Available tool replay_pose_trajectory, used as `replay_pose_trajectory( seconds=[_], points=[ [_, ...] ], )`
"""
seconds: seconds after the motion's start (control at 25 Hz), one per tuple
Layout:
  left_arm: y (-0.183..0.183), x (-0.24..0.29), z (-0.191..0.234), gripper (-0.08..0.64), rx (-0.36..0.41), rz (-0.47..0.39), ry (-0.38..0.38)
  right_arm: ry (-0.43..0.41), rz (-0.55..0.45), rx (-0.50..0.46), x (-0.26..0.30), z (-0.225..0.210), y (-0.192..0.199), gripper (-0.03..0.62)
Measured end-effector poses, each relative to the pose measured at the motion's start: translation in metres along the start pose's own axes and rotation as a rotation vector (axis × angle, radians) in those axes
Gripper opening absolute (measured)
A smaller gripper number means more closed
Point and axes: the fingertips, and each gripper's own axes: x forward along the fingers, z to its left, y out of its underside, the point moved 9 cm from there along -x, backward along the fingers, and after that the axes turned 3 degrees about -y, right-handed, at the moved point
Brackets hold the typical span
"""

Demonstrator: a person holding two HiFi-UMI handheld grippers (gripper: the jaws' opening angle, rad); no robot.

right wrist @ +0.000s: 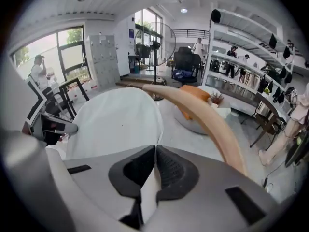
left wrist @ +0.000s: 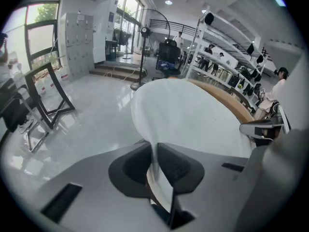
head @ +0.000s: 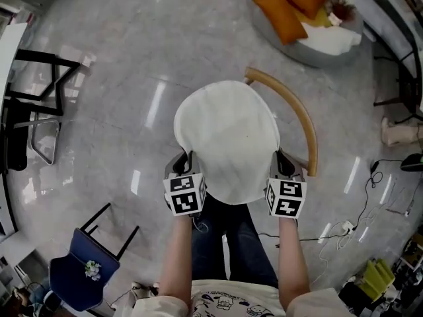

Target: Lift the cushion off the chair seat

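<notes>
- Gripping opposite side edges of the cushion, the left gripper and right gripper clamp it, keeping it level.
- Cushion appears clear of the chair.

The cushion is white, the chair backrest tan, the pillows orange.

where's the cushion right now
Middle of the head view: the cushion is pinched by the left gripper and right gripper, wooden backrest along its right.
</notes>
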Motion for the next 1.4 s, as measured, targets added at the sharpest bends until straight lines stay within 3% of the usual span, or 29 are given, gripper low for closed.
replay_pose_trajectory(
  seconds=[0.24,0.68,0.96,1.4],
  points=[
    [-0.058,-0.086,-0.003,0.06,-0.001,-0.107,0.007,0.02,-0.111,-0.012,-0.081,0.012,-0.064,0.029],
    [-0.135,-0.237,0.0,0.06,0.056,-0.343,0.049,0.062,-0.347,-0.009,-0.229,0.045,-0.136,0.03],
    [-0.164,-0.322,-0.005,0.06,0.06,-0.493,0.044,0.07,-0.502,-0.022,-0.309,0.059,-0.17,0.031],
    [-0.174,-0.415,-0.011,0.06,0.032,-0.683,0.045,0.034,-0.701,-0.04,-0.39,0.068,-0.196,0.031]
  ],
)
